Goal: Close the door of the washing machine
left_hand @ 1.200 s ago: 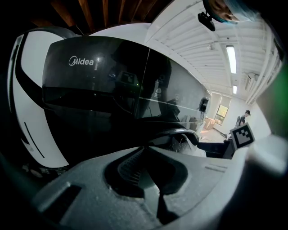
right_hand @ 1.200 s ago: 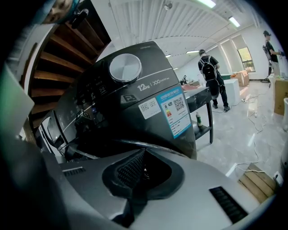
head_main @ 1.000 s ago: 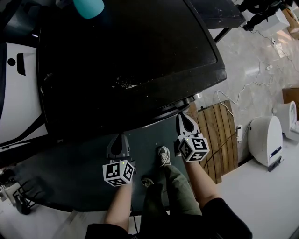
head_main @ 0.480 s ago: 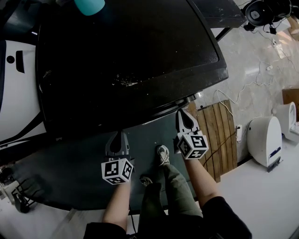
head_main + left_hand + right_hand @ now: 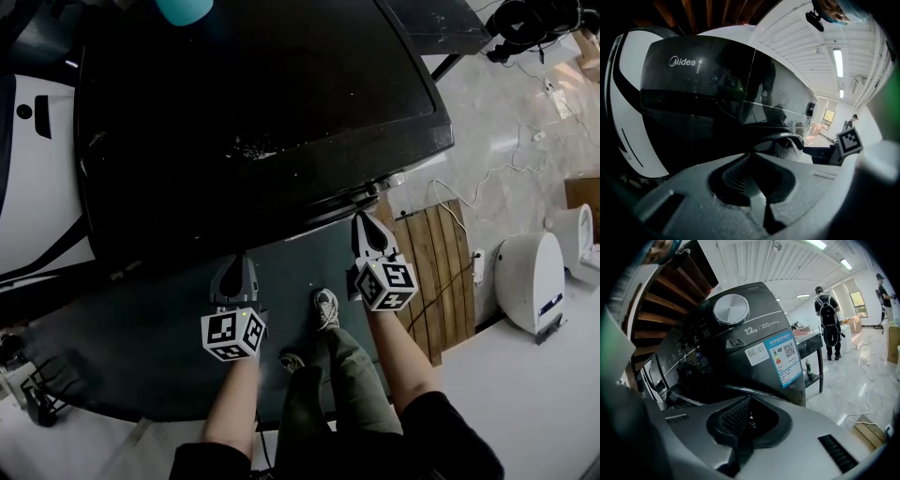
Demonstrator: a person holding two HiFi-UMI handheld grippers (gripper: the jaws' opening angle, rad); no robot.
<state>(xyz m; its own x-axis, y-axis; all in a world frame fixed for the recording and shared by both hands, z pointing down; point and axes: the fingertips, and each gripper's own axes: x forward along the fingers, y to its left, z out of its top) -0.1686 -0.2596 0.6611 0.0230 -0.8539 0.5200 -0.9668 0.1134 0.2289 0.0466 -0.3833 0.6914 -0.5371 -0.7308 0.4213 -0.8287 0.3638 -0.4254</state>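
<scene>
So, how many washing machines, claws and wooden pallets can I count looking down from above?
Washing machines: 2, dark washing machine and white washing machine
Claws: 2, left claw and right claw
Wooden pallet: 1
Total: 5

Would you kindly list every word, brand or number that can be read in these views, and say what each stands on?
"Midea": on the dark panel of the white machine, left gripper view.
"12kg": on the sloping front of the grey washing machine, right gripper view.
Lettering right of "12kg": too small to read.
Blue-edged label and white sticker on that front: QR codes and print, too small to read.
Head view: no readable text.
</scene>
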